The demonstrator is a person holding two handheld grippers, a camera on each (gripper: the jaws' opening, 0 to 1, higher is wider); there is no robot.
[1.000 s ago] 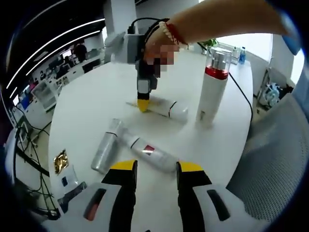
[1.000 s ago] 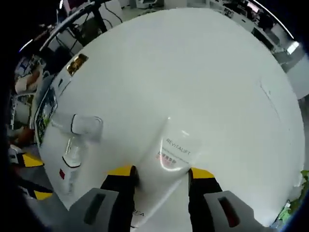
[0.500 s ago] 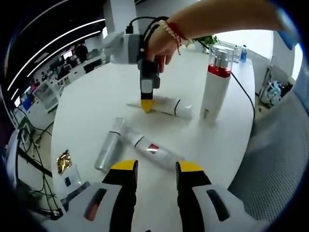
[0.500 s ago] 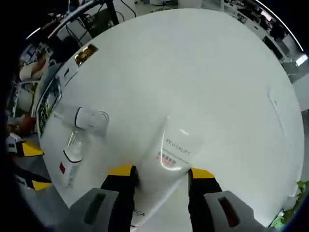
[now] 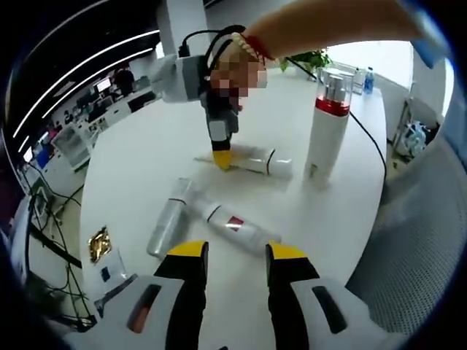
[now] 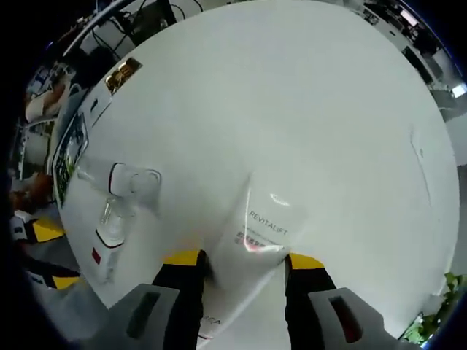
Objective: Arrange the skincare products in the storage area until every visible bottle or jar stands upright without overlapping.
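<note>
Nearest the left gripper (image 5: 232, 257), whose yellow-tipped jaws stood spread and empty, a white bottle with a red label (image 5: 237, 227) lay on its side on the white table (image 5: 146, 168), and a clear-capped bottle (image 5: 166, 224) lay just beside it on the left, their upper ends close together. Beyond that white bottle, the right gripper (image 5: 222, 159) came down from a person's hand (image 5: 235, 69) onto a white tube (image 5: 252, 160) lying flat. In the right gripper view the same tube (image 6: 257, 237), printed REVITALIFT, sat between the right gripper's (image 6: 243, 264) jaws, which were pinching it near its lower part. To the right of the tube, a tall white pump bottle with a red collar (image 5: 323, 124) stood upright, the one product already in order. A small gold-foil sachet (image 5: 96, 243) lay left of the clear-capped bottle, near the table edge.

The tube looked soft and tapered, so it might squash or slide in the pinch as it was tipped up, and might well topple once released. Swinging it upright near the pump bottle could knock that over. The two lying bottles were round and could roll towards the table edge if nudged
</note>
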